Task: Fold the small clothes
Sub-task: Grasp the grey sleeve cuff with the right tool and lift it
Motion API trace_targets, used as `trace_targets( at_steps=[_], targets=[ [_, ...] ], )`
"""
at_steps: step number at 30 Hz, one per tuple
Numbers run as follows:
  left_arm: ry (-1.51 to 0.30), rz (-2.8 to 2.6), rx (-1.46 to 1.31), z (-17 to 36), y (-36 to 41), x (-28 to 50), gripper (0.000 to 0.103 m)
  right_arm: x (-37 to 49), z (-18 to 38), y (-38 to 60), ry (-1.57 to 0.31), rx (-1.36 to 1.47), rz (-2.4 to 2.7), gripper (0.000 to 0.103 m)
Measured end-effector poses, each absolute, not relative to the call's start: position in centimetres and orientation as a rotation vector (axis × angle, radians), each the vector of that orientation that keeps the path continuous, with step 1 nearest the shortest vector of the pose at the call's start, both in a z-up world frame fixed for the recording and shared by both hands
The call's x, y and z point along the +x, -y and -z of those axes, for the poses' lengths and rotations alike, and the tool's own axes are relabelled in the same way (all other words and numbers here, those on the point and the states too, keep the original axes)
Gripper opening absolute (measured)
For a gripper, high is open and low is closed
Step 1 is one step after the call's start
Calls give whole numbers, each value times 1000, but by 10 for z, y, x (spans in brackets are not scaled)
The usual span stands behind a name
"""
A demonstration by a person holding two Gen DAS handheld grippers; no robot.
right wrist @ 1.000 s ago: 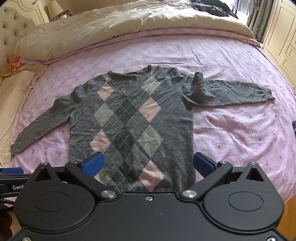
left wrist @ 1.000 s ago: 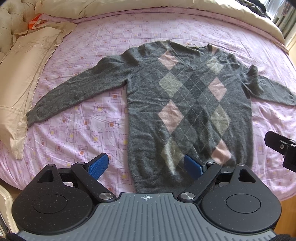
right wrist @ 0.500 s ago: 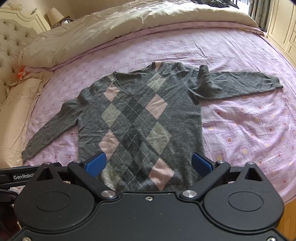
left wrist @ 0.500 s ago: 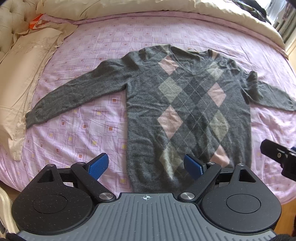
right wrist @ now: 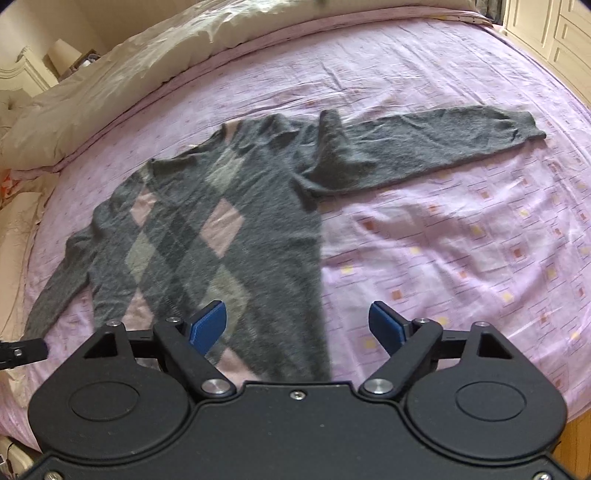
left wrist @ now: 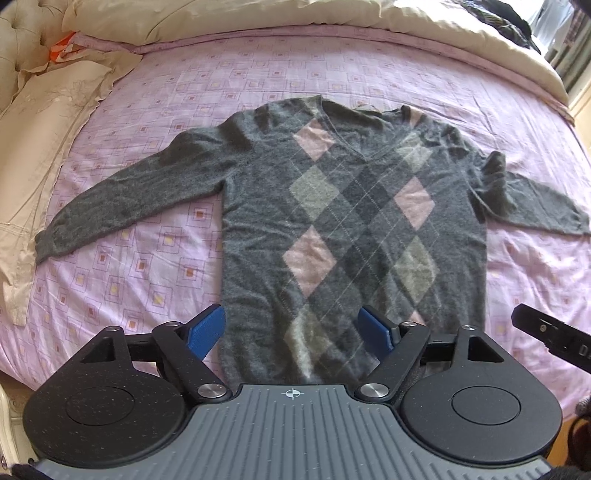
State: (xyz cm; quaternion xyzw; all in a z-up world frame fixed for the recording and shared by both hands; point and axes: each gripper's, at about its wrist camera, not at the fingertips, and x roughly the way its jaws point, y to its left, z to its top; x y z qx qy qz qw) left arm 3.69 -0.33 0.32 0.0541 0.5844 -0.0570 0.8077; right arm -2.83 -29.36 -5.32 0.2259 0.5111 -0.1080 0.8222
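Observation:
A grey V-neck sweater [left wrist: 332,221] with a pink and grey argyle front lies flat, face up, on the bed, both sleeves spread out. It also shows in the right wrist view [right wrist: 229,236]. My left gripper [left wrist: 293,328] is open and empty, above the sweater's bottom hem. My right gripper [right wrist: 299,325] is open and empty, above the hem's right corner. The sweater's right sleeve [right wrist: 424,144] stretches out to the right, with a raised fold at the armpit. The left sleeve [left wrist: 133,203] runs down to the left.
The bed has a pink patterned sheet [left wrist: 155,273]. A cream duvet [left wrist: 295,14] lies along the far side. A cream pillow [left wrist: 40,122] sits at the left by the tufted headboard. Part of the other gripper [left wrist: 554,341] shows at the right edge. White cupboards [right wrist: 554,29] stand far right.
Both grippers have drawn back slightly and the right one has swung right, so the sweater sits further left in its view. Both jaws stay open. The sweater has not moved.

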Motion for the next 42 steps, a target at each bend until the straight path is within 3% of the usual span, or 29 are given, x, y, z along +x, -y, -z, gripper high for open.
trace_targets(
  at_steps=[4,17,30,33,35,42],
  targets=[
    [-1241,119,89,-4,23,46,77,-9,75,359,-1089,469,311,76],
    [-1204,84,40,-2,89,76,76,39,154,568,-1049,653,609,71],
    [-1209,-1,-3,13,111,87,76,67,195,638,-987,684,699,70],
    [-1226,-31,10,19,111,88,76,72,194,639,-981,629,697,52],
    [-1235,-41,30,23,111,88,76,70,192,639,-959,621,640,14],
    [-1242,-26,71,28,112,88,76,43,158,627,-931,539,580,13]
  ],
)
